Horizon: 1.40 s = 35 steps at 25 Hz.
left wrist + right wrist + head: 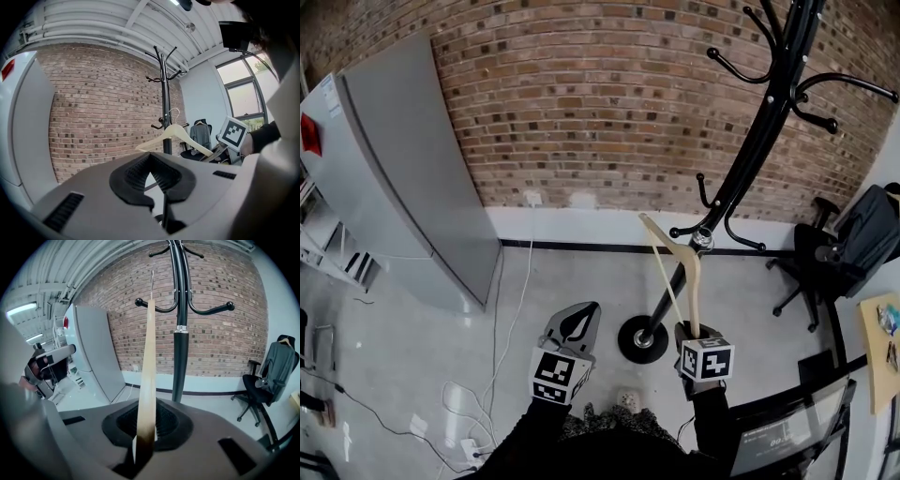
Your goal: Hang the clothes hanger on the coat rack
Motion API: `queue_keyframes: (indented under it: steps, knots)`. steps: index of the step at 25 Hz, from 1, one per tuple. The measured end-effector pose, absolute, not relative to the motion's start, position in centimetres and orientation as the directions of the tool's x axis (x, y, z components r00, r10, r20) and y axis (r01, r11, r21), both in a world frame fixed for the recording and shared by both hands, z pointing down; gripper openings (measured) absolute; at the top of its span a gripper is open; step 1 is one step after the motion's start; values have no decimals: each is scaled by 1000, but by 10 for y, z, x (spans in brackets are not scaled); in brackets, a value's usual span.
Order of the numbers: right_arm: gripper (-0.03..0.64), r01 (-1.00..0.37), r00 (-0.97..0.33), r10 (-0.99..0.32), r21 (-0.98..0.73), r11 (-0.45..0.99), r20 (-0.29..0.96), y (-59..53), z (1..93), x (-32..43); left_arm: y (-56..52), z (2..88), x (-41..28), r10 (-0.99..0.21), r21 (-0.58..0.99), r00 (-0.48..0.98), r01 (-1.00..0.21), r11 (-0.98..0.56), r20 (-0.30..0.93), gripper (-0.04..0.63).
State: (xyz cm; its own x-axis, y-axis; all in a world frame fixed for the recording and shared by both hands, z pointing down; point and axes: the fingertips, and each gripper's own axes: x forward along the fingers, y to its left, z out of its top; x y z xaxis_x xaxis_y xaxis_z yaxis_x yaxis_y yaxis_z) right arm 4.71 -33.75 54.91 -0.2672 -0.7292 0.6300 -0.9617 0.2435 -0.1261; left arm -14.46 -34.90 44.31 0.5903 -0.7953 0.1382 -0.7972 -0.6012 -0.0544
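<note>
Right gripper (692,333) clamped on one arm-end of the wooden hanger (679,267), held upright just short of the coat rack (766,122); left gripper (577,323) closed, empty; hanger judged light, stiff and smooth, so this end grip may let it swivel.

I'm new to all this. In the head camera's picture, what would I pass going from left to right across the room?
Grey cabinet → left gripper → coat rack's round base → right gripper, clamped on the wooden hanger → black office chair.
</note>
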Motion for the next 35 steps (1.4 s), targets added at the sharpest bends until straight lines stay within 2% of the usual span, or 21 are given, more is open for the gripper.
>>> queue_keyframes:
  steps: [10, 23, 35]
  knots:
    - [43, -955, -278, -690, -118, 271, 668, -382, 570, 56, -387, 449, -127, -797, -42, 584, -802, -595, 153, 8]
    - [43, -945, -311, -633, -159, 286, 709, -385, 604, 55, -395, 463, -128, -803, -30, 566, -814, -581, 187, 8]
    - [43, -931, -354, -637, -193, 310, 685, -384, 608, 48, -383, 462, -126, -794, -26, 580, -804, -594, 184, 8]
